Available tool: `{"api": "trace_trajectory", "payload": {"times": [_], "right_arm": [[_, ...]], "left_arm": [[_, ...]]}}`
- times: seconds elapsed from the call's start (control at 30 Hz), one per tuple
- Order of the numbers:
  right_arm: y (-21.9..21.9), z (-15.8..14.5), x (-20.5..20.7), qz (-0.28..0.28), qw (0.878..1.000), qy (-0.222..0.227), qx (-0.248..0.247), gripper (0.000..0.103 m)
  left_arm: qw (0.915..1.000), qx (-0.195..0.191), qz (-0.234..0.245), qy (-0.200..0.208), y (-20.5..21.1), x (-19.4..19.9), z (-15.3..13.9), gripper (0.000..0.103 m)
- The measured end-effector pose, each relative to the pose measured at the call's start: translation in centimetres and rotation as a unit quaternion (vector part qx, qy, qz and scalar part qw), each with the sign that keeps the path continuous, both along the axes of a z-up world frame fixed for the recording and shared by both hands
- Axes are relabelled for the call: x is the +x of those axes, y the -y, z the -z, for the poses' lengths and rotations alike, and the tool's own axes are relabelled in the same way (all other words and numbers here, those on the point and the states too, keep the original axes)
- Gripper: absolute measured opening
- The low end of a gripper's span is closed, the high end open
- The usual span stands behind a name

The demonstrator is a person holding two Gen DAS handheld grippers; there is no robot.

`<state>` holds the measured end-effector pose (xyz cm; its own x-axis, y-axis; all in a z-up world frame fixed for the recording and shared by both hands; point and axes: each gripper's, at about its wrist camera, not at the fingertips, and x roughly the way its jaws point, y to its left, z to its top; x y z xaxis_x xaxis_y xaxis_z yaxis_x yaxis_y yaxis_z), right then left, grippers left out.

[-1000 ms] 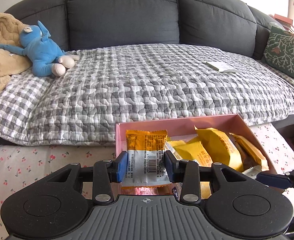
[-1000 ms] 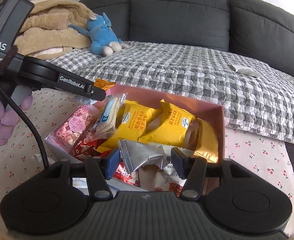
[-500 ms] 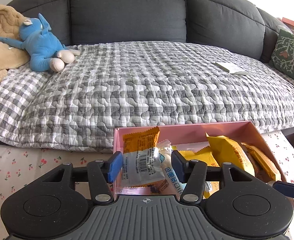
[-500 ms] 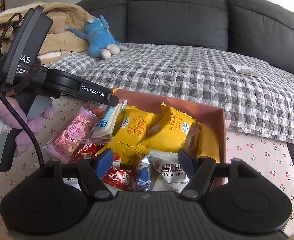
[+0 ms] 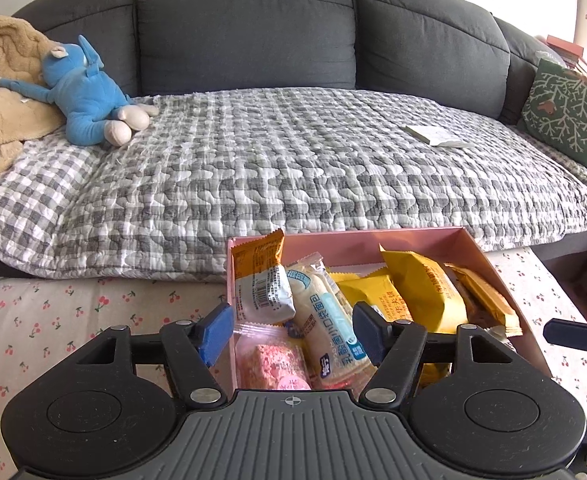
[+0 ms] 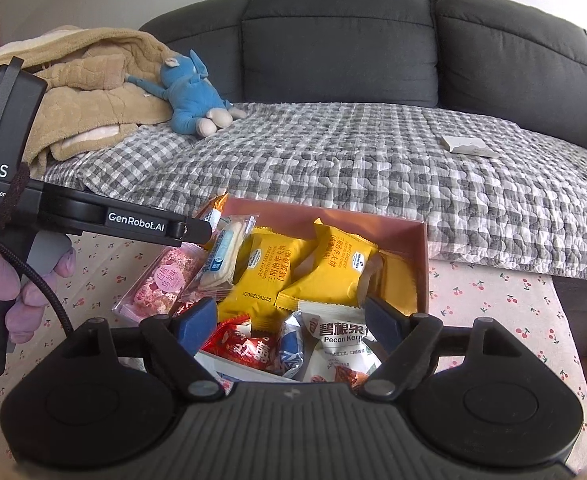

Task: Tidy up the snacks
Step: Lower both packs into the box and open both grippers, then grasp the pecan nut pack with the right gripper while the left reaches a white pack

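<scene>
A pink box (image 5: 373, 240) (image 6: 421, 256) sits on the cherry-print table and holds several snack packets. My left gripper (image 5: 293, 328) is open above the box's left end. The orange-and-silver packet (image 5: 263, 280) leans free against the box's left wall, beside a white-and-blue packet (image 5: 325, 320) and a pink packet (image 5: 273, 364). My right gripper (image 6: 289, 320) is open and empty over the box's near end, above a red packet (image 6: 241, 344) and a white pecan packet (image 6: 337, 344). Yellow packets (image 6: 269, 276) fill the middle. The left gripper (image 6: 191, 232) also shows in the right wrist view.
The table with the cherry-print cloth (image 5: 53, 320) stands against a grey sofa with a checked quilt (image 5: 293, 168). On the sofa lie a blue plush toy (image 5: 89, 100), a tan blanket (image 6: 85, 88), a white booklet (image 5: 437, 136) and a green cushion (image 5: 565, 116).
My left gripper opened and let go of the orange-and-silver packet, which now rests in the box. My right gripper opened wider, released the silver packet and pulled back a little.
</scene>
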<state>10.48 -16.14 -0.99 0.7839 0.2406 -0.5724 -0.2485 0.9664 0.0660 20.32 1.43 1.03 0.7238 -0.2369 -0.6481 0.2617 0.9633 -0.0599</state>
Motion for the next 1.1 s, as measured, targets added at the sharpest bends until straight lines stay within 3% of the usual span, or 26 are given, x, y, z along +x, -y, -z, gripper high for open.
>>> {"api": "trace_trajectory", "payload": {"times": [0.5, 0.77, 1.1], "right_arm": [[0.2, -1.2, -4.0, 0.011, 1.000, 0.015, 0.005, 0.090], [-0.8, -0.2, -5.5, -0.004, 1.000, 0.007, 0.005, 0.094], [-2.1, 2.2, -5.5, -0.043, 0.998, -0.026, 0.041, 0.098]], "left_arm": [[0.9997, 0.015, 0.014, 0.009, -2.5, -7.5, -0.6, 0.088], [0.9999, -0.003, 0.012, -0.002, -4.3, -10.9, 0.9, 0.093], [0.9996, 0.022, 0.017, 0.000, -5.7, -13.1, 3.1, 0.094]]}}
